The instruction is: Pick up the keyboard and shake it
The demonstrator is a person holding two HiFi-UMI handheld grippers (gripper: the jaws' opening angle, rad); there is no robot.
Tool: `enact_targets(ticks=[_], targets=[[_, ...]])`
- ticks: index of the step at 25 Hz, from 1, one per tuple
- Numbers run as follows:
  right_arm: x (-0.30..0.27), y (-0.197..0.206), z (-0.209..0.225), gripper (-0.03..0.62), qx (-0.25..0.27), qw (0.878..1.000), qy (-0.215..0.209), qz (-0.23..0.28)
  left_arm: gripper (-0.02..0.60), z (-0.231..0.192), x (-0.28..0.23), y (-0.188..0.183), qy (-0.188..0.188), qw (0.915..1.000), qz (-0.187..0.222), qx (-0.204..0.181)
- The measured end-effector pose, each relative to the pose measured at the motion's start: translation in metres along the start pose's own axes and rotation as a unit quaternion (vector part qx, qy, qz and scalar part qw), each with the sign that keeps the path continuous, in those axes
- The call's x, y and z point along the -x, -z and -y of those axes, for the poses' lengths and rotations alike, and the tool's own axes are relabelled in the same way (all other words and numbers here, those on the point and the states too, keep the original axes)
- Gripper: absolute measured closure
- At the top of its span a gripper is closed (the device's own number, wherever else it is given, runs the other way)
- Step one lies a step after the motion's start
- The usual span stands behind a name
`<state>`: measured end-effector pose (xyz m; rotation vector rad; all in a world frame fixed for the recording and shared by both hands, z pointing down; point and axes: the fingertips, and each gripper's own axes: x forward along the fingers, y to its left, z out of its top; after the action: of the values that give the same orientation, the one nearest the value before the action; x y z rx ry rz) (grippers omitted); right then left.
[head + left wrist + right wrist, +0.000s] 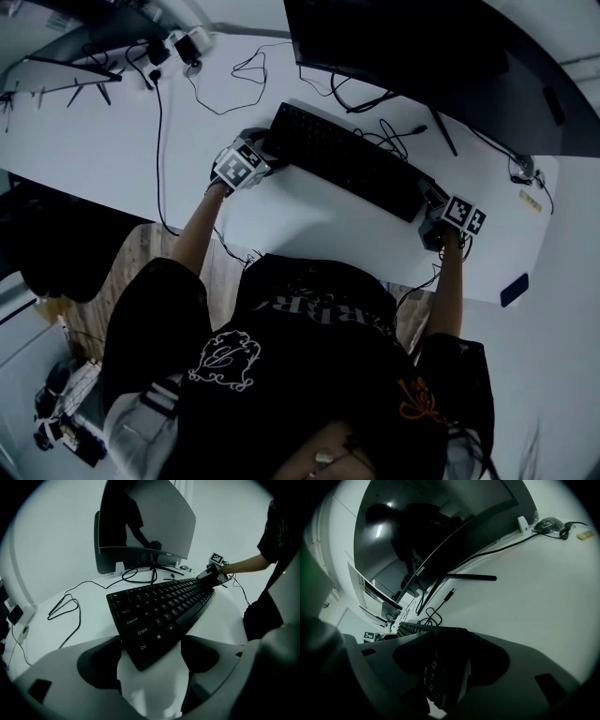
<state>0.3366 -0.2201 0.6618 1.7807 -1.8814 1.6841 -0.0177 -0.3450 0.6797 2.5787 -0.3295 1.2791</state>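
Head view shows slim black keyboard [347, 159] on smooth white desk [94, 141].

My white surface [112, 141] carries a long black keyboard [347, 159], lying flat and aslant near my edge. Behind it rest the thin dark legs of a monitor stand [471, 577], with loose black cables [392, 139] trailing on both sides. At the far right corner I make out a dark mouse [547, 524] and what may be a small yellow tag [531, 202].

free: desk [309, 225] front of keyboard [347, 159] | blocked behind: monitor [394, 37], cables [392, 139]
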Motion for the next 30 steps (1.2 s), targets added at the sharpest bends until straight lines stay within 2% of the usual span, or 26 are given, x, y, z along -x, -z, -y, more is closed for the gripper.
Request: enact_targets(ticks=[2,5,11,23,30], targets=[[0.000,0.001,-0.001,0.368,-0.009,1.000,0.001,-0.004,0.176,-0.001,-0.001,0.002,-0.008,0.9999,0.000,0.009],[0.004,0.003,-0.003,0.372,-0.011,1.000,0.002,-0.006,0.176,-0.003,-0.001,0.001,-0.015,0.9998,-0.011,-0.001],[0.017,-0.003,-0.020,0.384,0.014,1.000,-0.005,0.020,0.176,-0.011,-0.003,0.006,-0.049,0.9986,-0.011,-0.017],[0.057,-0.034,-0.073,0.447,0.048,0.992,-0.081,0.083,0.176,-0.016,0.009,0.000,-0.048,0.9985,0.024,0.011],[0.070,-0.038,-0.090,0.456,0.083,0.988,-0.088,0.099,0.176,-0.019,0.008,-0.002,-0.031,0.9974,0.063,0.018]])
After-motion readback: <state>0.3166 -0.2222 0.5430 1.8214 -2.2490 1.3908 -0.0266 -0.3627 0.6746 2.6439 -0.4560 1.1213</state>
